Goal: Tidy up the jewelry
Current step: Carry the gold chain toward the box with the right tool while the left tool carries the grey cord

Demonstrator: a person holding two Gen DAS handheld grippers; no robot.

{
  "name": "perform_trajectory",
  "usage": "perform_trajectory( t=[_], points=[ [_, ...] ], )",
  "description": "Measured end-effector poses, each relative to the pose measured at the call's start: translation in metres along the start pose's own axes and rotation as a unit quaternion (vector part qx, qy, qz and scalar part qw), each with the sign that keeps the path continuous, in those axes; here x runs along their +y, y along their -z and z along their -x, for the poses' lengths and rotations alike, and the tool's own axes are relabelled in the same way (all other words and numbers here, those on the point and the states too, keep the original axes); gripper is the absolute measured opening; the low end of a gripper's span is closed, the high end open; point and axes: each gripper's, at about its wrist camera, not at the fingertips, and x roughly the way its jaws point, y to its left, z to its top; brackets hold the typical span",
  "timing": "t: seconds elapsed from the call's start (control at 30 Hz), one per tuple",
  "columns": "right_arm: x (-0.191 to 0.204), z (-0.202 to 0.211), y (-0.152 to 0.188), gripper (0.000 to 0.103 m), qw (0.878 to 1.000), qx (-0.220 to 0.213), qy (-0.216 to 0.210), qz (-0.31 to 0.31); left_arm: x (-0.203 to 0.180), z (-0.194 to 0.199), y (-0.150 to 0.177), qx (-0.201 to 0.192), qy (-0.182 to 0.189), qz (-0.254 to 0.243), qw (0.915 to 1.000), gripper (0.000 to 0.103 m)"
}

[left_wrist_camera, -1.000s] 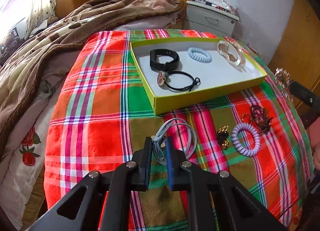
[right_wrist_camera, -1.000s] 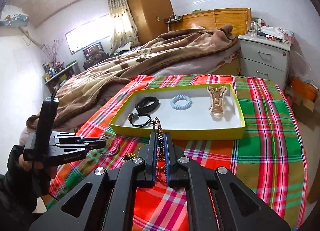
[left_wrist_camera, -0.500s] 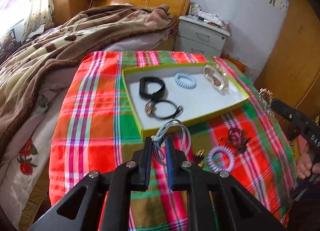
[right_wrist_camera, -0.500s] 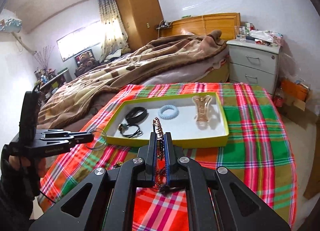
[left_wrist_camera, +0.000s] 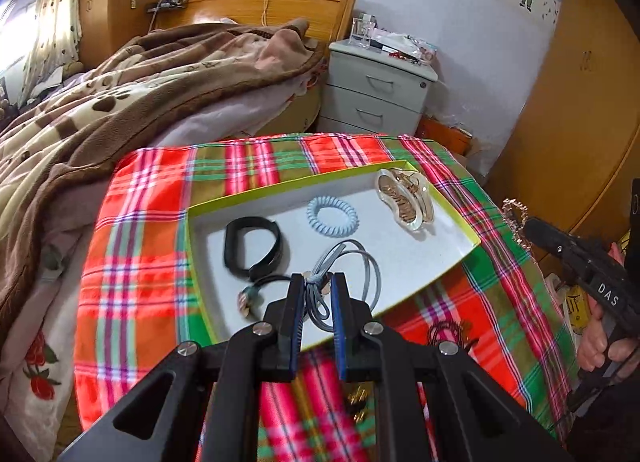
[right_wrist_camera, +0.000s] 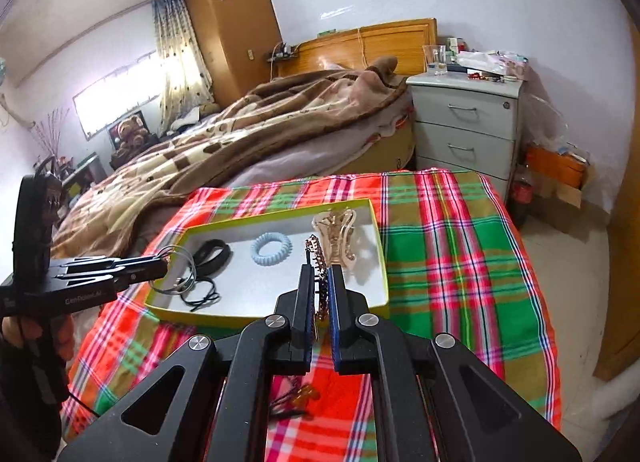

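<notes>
Above the near edge of the yellow-rimmed tray, my left gripper is clamped on a looped grey cord, and my right gripper is shut on a gold chain clip standing upright between its pads; I judge both are carried high so they clear the rim before going down beside the black band, blue coil tie and clear claw clip. Loose pieces on the plaid cloth lie blurred beneath my fingers, hard to identify.
</notes>
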Motion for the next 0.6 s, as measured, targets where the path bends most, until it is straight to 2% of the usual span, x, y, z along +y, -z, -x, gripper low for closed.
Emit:
perform_trajectory(
  t=[0.17,0.6],
  points=[
    [-0.015,-0.027,-0.009,0.007,0.999,0.039,0.021,-0.030,-0.002,-0.026,-0.010,0.021,0.016,0.013,0.9996,0.014],
    [-0.024,-0.068,-0.007,0.007,0.994,0.072,0.059,-0.064,0.005,-0.075,-0.012,0.057,0.024,0.038,0.9973,0.014]
  ],
)
